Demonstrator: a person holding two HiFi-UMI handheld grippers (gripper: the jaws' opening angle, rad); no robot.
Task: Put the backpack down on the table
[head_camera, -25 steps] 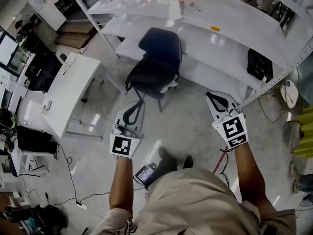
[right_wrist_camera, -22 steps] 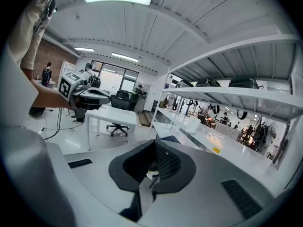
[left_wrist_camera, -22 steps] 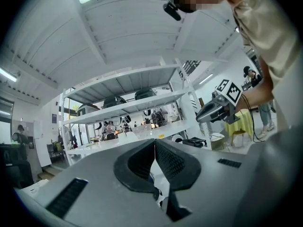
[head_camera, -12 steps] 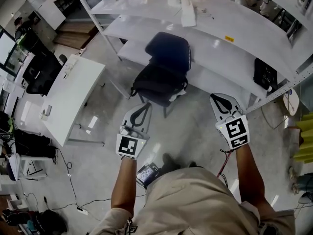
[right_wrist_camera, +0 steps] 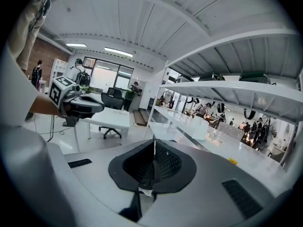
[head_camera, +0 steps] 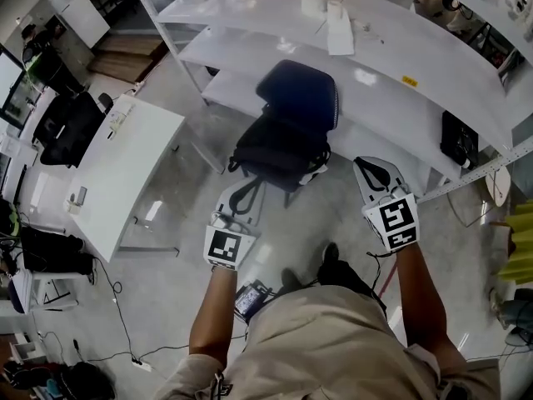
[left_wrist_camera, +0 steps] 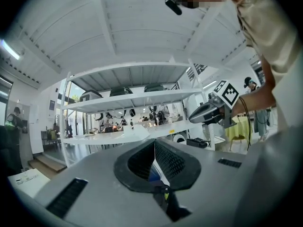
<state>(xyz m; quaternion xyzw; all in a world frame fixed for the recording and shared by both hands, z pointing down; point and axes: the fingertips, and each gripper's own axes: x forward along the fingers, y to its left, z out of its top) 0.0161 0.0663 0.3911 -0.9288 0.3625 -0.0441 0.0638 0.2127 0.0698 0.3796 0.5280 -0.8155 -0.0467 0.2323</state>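
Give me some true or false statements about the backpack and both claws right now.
The backpack sits on the chair. True.
The left claw grips the backpack. False: it is shut on nothing, apart from the backpack.
The right claw is shut and empty. True.
The backpack lies on a white shelf. False: it is on the chair.

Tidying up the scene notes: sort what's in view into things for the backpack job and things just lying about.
For the job: left gripper and right gripper, both shut and empty; black backpack on the chair; long white table.

Lying about: white desk; papers; black object.
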